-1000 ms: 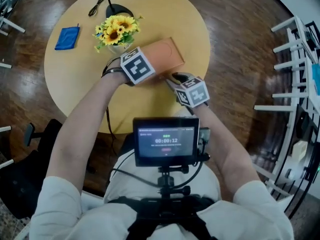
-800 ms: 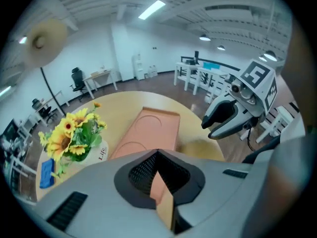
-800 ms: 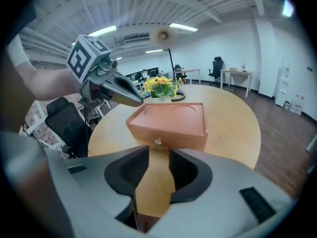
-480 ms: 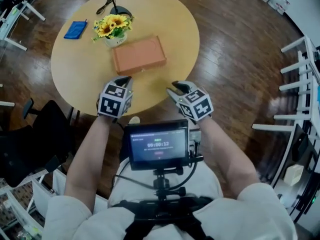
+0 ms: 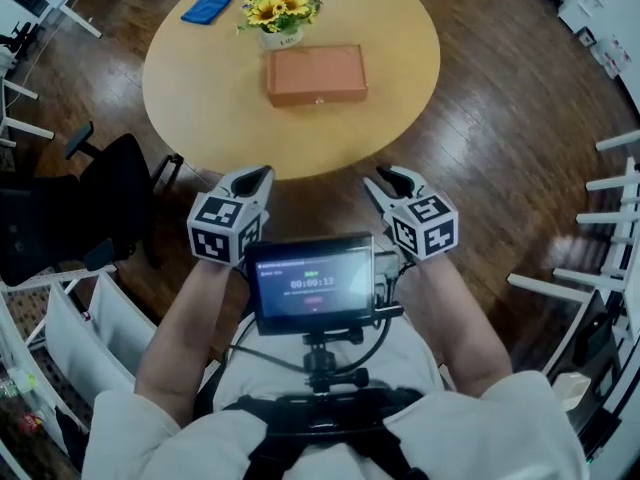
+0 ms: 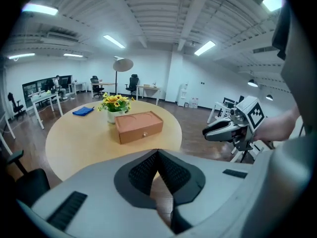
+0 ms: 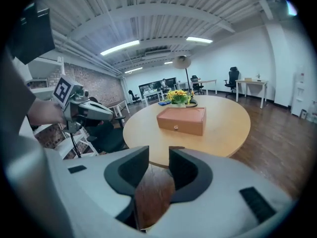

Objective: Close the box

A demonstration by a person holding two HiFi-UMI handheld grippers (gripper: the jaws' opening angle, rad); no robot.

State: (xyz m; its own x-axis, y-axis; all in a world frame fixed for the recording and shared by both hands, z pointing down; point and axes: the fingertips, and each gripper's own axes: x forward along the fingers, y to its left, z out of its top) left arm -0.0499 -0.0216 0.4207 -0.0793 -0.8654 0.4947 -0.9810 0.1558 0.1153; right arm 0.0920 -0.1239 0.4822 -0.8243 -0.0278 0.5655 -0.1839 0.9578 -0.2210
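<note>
Looking down from the head view, a round table point(image 5: 200, 88) fills the upper middle of the frame. On it, right of centre, lies the box point(image 5: 316, 74), a flat terracotta-coloured case whose lid appears already down and flush. A pot of sunflowers point(image 5: 278, 8) stands just behind it, with a blue cloth point(image 5: 206, 8) at upper left. Both tongs hover at mid-frame over the dark floor, well apart from the box. The left tongs point(image 5: 262, 174) are clenched on nothing; the right tongs point(image 5: 388, 178) stand parted and empty. The box looks stiff and hard-sided, probably light, with smooth faces that could slip. A small knob point(image 7: 175, 128) marks its front wall. The lid's front edge near it seems the surest place to press.
</note>
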